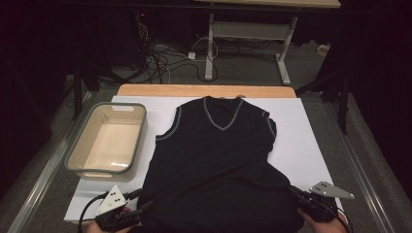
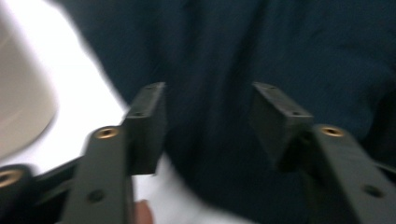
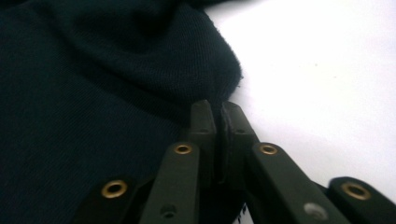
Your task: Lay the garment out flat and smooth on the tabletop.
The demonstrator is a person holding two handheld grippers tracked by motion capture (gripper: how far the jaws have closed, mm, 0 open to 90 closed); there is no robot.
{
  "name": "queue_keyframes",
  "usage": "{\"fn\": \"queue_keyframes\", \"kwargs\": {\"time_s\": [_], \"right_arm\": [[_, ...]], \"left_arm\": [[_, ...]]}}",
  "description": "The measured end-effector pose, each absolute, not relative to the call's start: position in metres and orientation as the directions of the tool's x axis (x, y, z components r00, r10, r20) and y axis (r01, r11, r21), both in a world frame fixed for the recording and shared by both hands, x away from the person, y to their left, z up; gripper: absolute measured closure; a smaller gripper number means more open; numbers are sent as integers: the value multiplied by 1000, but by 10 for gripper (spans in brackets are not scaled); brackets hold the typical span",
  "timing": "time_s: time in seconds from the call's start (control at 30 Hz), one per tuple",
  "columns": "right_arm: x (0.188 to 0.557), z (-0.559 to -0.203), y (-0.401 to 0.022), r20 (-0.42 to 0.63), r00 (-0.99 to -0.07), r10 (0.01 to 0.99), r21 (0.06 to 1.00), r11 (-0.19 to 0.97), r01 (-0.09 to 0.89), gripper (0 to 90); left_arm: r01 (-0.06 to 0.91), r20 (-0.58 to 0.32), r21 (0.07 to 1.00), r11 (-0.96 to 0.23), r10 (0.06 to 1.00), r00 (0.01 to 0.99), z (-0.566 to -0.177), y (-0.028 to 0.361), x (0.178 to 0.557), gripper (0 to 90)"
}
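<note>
right gripper [image 3: 217, 112] clamped on the hem corner of the dark knit sleeveless v-neck vest [image 1: 218, 150]; left gripper [image 2: 208, 112] gaping over the opposite hem, nothing pinched. best to bite that corner low before lifting. lying flat, front up, on the white sheet [image 1: 301, 141], grey-trimmed neckline, beside the beige plastic tub [image 1: 77, 153].

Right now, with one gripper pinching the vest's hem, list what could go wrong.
1. The right gripper is shut on just a thin fold at the hem of the dark sleeveless vest; a pull may slip it free.
2. The left gripper is open over the fabric, holding nothing, so lifting now would likely skew the vest.
3. Dragging leftward might bump the beige tub.
</note>
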State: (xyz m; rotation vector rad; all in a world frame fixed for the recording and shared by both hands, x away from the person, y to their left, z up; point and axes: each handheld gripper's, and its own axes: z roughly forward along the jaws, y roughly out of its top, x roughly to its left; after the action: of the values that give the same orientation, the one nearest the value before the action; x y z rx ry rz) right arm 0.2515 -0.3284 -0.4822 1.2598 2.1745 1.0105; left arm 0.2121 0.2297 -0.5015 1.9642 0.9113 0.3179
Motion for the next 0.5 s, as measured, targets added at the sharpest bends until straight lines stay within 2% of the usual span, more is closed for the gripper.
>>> {"fn": "queue_keyframes", "kwargs": {"time_s": [0.1, 0.2, 0.3, 0.4, 0.5], "right_arm": [[235, -478, -339, -46, -465, 884, 785, 320, 530, 879], [215, -475, -357, -59, -408, 911, 805, 285, 521, 883], [194, -470, -379, -78, -331, 941, 819, 249, 517, 882], [177, -469, -404, -48, -263, 963, 831, 185, 525, 881], [175, -475, -408, -14, -272, 962, 822, 166, 545, 842]], "left_arm": [[459, -144, 826, -328, 664, 734, -500, 213, 223, 311], [472, -145, 808, -352, 658, 739, -501, 201, 237, 266], [492, -119, 775, -395, 674, 729, -504, 192, 249, 260], [551, -97, 710, -438, 714, 693, -506, 184, 257, 262], [563, -101, 703, -434, 723, 683, -506, 183, 259, 274]]}}
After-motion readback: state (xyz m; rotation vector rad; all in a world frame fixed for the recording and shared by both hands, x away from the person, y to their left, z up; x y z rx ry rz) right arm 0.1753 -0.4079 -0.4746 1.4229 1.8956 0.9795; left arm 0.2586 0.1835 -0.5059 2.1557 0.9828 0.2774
